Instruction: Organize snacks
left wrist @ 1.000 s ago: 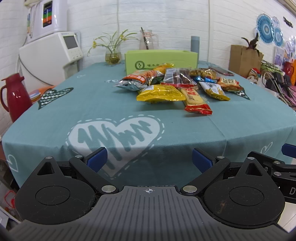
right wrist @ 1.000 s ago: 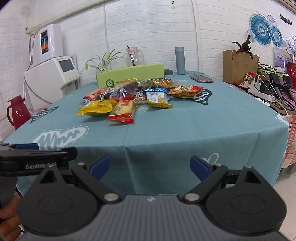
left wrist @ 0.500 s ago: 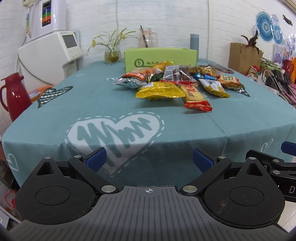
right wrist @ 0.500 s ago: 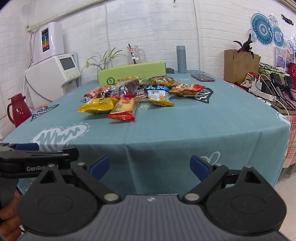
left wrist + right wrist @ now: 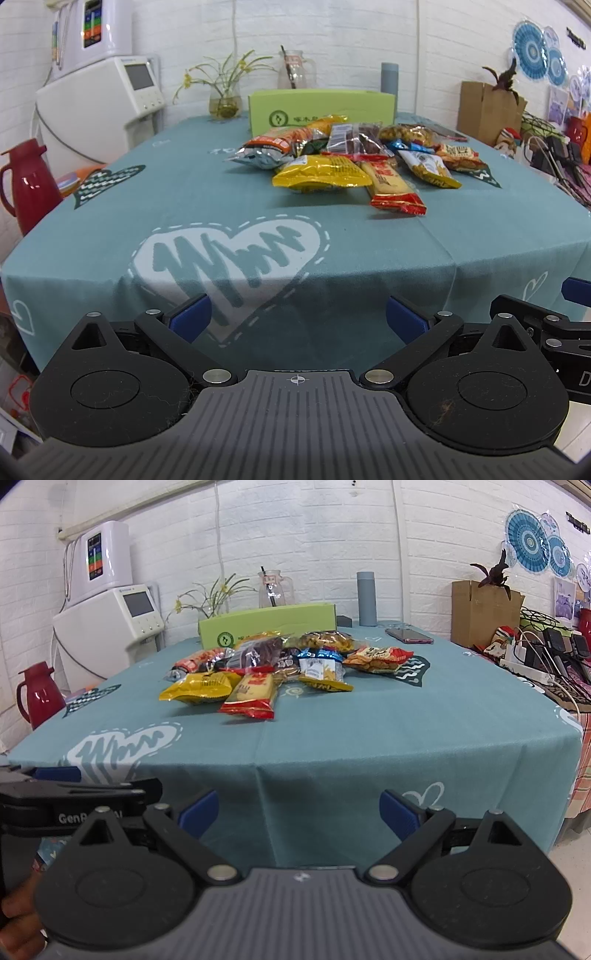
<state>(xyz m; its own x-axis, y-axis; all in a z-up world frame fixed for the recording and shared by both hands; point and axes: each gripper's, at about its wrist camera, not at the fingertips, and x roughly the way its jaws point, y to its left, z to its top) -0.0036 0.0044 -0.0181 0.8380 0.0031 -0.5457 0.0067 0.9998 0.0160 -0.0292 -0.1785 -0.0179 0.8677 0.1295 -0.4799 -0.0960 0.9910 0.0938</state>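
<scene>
Short of the table [image 5: 369, 738] edge, both left tongs [image 5: 297, 319] and right tongs [image 5: 298, 810] hover level, spread wide, empty, facing the snacks [image 5: 258, 672].

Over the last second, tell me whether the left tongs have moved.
Yes. The left tongs have risen and edged forward: the green box and snack pile sit slightly lower and larger in its view.

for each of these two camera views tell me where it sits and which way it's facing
Left wrist: on the left gripper, off the table's near edge, facing the snack pile; its open blue fingers show, the right gripper at its right edge.
Right wrist: on the right gripper, further right, facing the same pile; open fingers and the left gripper show.
Shared: snack pile, green box, teal tablecloth.
</scene>
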